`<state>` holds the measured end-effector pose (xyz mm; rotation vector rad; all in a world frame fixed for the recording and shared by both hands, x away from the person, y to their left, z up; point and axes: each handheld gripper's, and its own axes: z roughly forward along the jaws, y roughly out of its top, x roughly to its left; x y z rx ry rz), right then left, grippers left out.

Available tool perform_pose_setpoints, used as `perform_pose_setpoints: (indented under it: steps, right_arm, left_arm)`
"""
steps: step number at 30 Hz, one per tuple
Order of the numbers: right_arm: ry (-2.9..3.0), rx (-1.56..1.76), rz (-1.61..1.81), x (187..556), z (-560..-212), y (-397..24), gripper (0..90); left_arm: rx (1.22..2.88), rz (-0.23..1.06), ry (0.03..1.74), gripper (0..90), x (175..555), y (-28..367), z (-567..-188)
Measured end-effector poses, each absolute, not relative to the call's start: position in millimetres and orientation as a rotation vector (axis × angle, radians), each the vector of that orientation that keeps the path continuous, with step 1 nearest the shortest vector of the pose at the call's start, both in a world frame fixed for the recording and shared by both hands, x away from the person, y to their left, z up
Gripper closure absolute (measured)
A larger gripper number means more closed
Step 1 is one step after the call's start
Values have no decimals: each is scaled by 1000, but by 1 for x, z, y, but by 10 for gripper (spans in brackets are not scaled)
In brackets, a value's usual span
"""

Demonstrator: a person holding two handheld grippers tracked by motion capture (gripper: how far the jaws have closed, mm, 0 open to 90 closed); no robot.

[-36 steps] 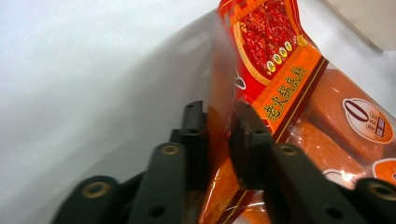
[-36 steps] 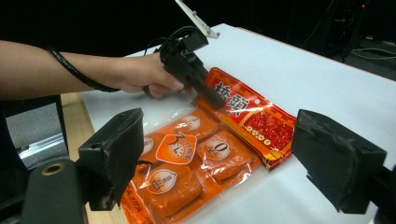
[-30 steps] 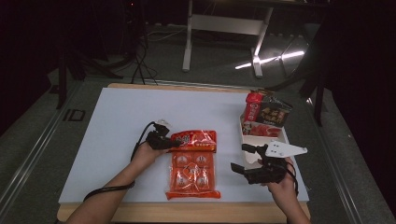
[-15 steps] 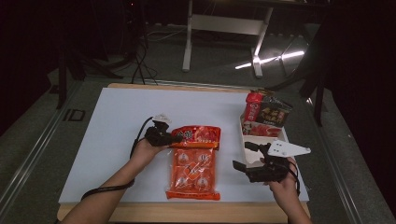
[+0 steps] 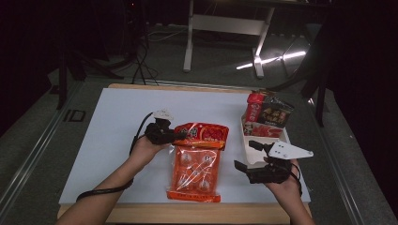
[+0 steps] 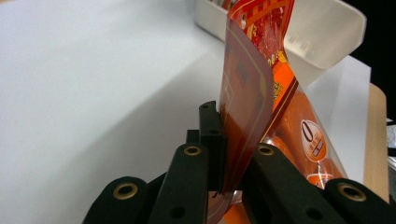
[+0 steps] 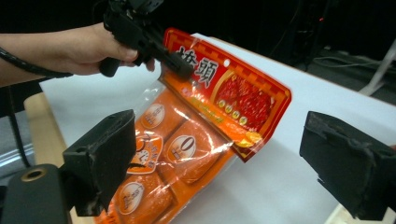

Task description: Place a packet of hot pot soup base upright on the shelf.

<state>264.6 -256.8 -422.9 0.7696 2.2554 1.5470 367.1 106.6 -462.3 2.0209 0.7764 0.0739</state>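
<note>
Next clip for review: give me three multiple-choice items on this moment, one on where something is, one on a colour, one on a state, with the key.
1. Where does the white tray stand?
A. at the table's right side
B. at its left edge
C. on the floor

2. What colour is the snack bag?
A. blue
B. orange and red
C. green

3. How is the left gripper?
A. open above the bag
B. lying on the table
C. shut on the bag's top edge

Key: 1 A, the tray sits right of the bag, ahead of the right gripper. 2 B, the printed film shows it. 3 C, the left gripper view shows its jaws pinching the header.
</note>
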Motion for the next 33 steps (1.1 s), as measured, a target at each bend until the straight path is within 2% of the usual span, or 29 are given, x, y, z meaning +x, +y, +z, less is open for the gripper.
perform_pose_setpoints:
  steps: [13,26,28,33]
  right_arm:
    - [2272,815,1533,269,-424,-256,135]
    - [2281,808,1547,280,-422,-246,146]
    - [2302,814,1570,282,-426,-244,157]
    - [2351,814,1632,287,-434,-241,284]
  left_arm:
    - [1994,107,684,898,350,98,-432]
    - [1941,84,484,899,316,85,-406]
    - [1935,83,462,899,313,85,-406]
    - [1900,68,430,899,309,88,-408]
